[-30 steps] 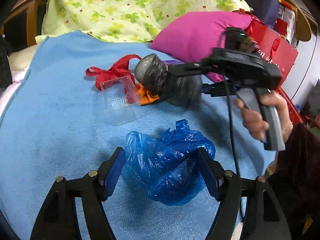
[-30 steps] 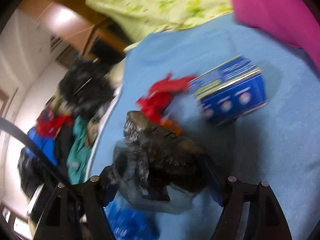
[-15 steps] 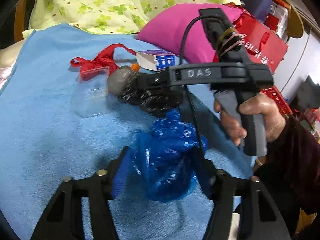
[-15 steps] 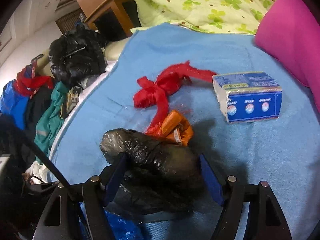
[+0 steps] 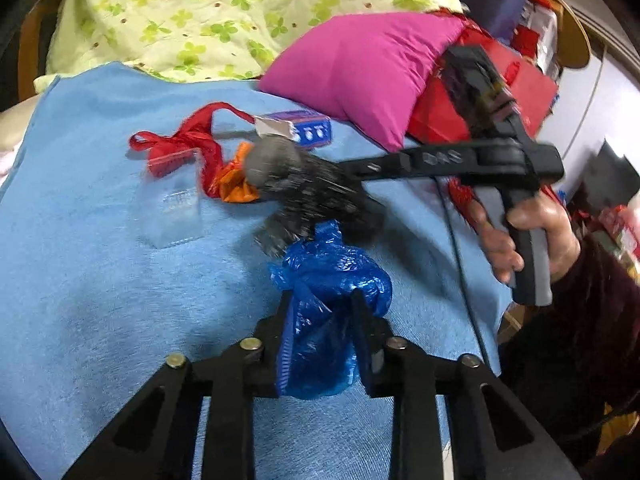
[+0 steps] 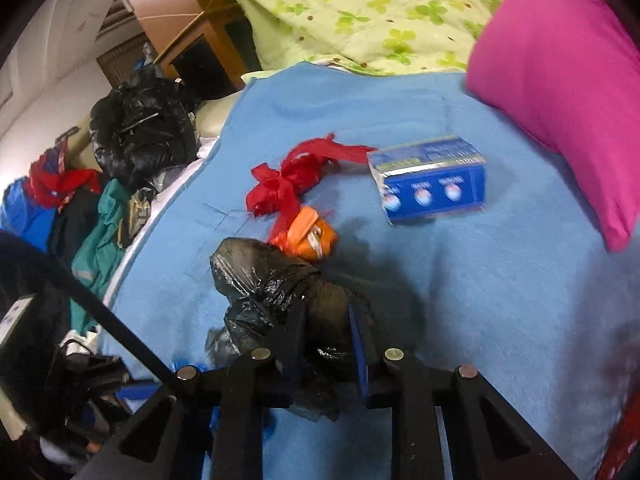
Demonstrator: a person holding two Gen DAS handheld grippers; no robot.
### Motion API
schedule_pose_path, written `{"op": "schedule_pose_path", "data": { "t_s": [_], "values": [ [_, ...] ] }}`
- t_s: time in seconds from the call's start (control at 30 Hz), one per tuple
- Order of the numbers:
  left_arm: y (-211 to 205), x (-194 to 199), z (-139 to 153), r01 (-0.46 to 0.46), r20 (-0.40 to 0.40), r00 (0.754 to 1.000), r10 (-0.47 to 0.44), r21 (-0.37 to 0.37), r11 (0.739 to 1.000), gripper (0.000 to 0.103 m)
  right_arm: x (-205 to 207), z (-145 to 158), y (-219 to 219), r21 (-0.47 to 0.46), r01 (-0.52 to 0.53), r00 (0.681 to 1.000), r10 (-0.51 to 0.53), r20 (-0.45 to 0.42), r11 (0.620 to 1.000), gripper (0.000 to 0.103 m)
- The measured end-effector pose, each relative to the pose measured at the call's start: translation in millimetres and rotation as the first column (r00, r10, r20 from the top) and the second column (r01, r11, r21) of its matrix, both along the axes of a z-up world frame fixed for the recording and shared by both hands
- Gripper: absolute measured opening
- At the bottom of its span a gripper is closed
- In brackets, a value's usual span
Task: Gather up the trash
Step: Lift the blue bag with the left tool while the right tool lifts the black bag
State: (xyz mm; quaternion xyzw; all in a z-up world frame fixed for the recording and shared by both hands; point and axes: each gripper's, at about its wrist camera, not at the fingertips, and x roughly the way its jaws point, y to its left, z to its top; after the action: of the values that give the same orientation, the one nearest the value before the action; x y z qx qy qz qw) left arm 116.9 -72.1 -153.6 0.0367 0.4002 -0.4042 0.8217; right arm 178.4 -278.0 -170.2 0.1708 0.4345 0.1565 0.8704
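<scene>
Both pairs of jaws are narrower than a second ago: left gripper (image 5: pixel 320 320) is closing, pinching the blue bag (image 5: pixel 332 280); right gripper (image 6: pixel 326 332) is clamping the black bag (image 6: pixel 272 284), just beyond and touching the blue. Remaining trash is lying farther out on the blue blanket (image 5: pixel 80 280), nearer the right hand (image 5: pixel 528 236); cluttered bedroom.

right gripper (image 6: pixel 326 320) clamped on crumpled black plastic bag (image 6: pixel 272 284), fingers (image 6: pixel 294 328) pinching its near end, rest of the bag bulging out ahead to the left; bag over blue blanket (image 6: pixel 460 288) on the bed; orange wrapper (image 6: pixel 310 238) just beyond the bag, touching red ribbon (image 6: pixel 288 184); blue box (image 6: pixel 430 180) right of the ribbon, near pink pillow (image 6: pixel 568 76); green clover quilt (image 6: pixel 360 8) at the back; black bag and clothes heaped off bed's left edge, blurry
</scene>
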Motion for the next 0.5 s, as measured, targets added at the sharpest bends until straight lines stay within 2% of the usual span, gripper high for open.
{"op": "schedule_pose_path", "data": {
  "t_s": [0.07,0.13,0.17,0.2,0.3,0.4,0.47,0.5],
  "values": [
    [6,1,2,-0.025,-0.005,1.0,0.025,0.0,1.0,0.018,-6,4,-9,0.028,0.009,1.0,-0.01,0.01,1.0,0.026],
    [12,-1,4,-0.052,0.0,0.999,0.052,0.003,0.999,0.013,-9,7,-14,0.048,0.015,1.0,-0.016,0.013,0.999,0.042],
    [17,-1,5,-0.069,0.003,0.998,0.069,0.004,0.998,0.013,-9,8,-16,0.054,0.029,0.999,-0.029,0.013,0.998,0.072],
    [22,0,7,-0.088,0.002,0.996,0.088,0.0,0.996,0.012,-10,10,-16,0.055,0.039,0.999,-0.04,0.023,0.998,0.084],
    [32,2,8,-0.126,0.0,0.992,0.126,-0.003,0.992,0.012,-10,18,-5,0.039,0.021,0.996,-0.024,0.085,0.999,0.084],
    [37,1,9,-0.157,0.005,0.988,0.157,0.009,0.987,0.012,-5,16,10,0.033,-0.023,0.997,0.02,0.079,0.999,0.083],
    [39,2,8,-0.168,0.013,0.986,0.168,0.023,0.986,0.013,2,7,26,-0.045,-0.046,0.997,0.049,0.06,0.998,0.082],
    [38,2,7,-0.164,0.016,0.986,0.164,0.03,0.986,0.016,5,1,31,-0.078,-0.054,0.998,0.058,0.04,0.996,0.08]
  ]
}}
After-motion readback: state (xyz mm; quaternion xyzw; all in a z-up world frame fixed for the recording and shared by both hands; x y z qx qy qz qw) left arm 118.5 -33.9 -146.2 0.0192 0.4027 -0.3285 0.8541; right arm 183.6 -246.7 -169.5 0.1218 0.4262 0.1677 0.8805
